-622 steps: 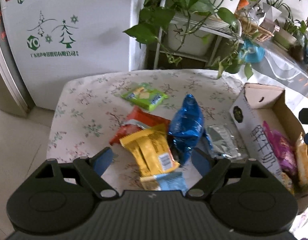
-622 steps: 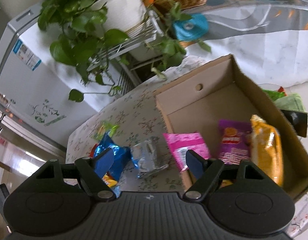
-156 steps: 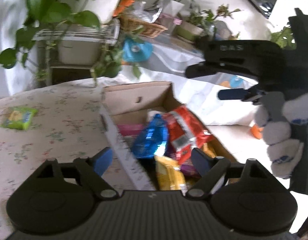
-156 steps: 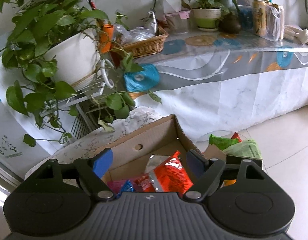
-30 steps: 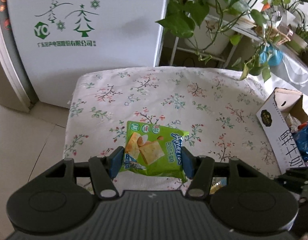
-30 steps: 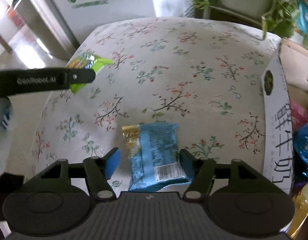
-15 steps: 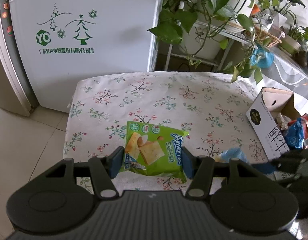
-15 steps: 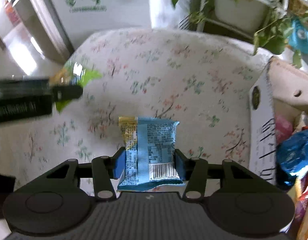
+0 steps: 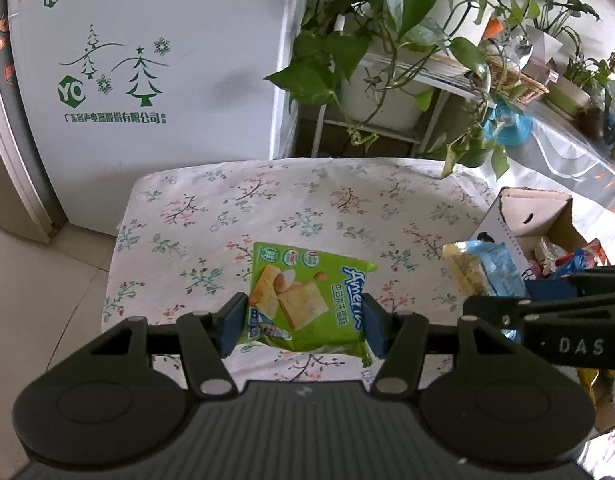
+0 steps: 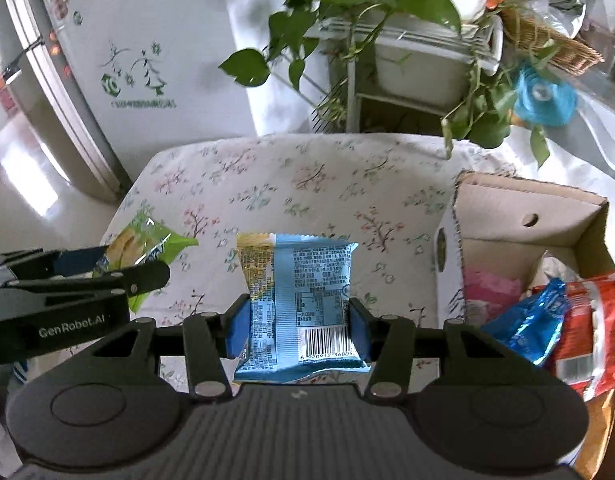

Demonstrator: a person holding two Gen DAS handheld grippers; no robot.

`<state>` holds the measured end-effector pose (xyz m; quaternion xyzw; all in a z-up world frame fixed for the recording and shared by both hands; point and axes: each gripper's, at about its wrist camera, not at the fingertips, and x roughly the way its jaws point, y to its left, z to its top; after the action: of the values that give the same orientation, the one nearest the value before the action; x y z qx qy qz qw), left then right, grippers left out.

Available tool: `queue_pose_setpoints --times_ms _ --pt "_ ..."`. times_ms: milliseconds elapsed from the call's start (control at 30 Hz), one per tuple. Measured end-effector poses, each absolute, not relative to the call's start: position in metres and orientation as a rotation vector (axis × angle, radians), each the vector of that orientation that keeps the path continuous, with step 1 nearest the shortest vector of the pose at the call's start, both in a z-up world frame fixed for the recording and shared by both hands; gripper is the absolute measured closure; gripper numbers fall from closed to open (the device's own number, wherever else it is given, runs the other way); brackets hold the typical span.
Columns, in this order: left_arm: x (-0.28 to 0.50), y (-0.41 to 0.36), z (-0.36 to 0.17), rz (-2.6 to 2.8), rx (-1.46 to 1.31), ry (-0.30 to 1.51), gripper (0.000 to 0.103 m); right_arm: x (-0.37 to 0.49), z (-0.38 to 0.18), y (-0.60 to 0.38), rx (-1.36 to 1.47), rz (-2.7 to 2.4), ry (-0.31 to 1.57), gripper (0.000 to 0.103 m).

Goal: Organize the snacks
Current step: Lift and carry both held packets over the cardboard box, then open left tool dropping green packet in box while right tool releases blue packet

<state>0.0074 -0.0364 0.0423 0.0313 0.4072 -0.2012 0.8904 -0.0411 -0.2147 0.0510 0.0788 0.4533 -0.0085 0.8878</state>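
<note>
Presently we hold the left hand-held gripper closed on a green snack packet, clear above the floral-clothed counter. We hold the right hand-held gripper clamped on a blue-and-yellow snack packet, barcode side up, above the same counter and left of the open cardboard box, which contains further packets.

The left gripper has its jaws pressed against both sides of a green snack packet, raised above the table. Beside it, the right gripper clamps a blue packet the same way.
</note>
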Motion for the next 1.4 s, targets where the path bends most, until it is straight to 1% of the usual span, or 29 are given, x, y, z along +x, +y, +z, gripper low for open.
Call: queue_pose_setpoints --times_ms 400,800,1200,1400 --pt "-0.002 -0.061 0.049 -0.466 0.069 0.814 0.044 -0.051 0.073 -0.247 0.217 -0.060 0.865 0.046" --pt "-0.026 -0.098 0.061 -0.583 0.099 0.736 0.044 -0.077 0.109 -0.322 0.362 -0.187 0.711 0.046" --pt "-0.068 -0.148 0.072 -0.839 0.082 0.681 0.044 -0.105 0.119 -0.368 0.441 -0.300 0.634 0.046" --pt "-0.085 -0.174 0.071 -0.940 0.082 0.676 0.044 -0.107 0.116 -0.374 0.448 -0.318 0.645 0.046"
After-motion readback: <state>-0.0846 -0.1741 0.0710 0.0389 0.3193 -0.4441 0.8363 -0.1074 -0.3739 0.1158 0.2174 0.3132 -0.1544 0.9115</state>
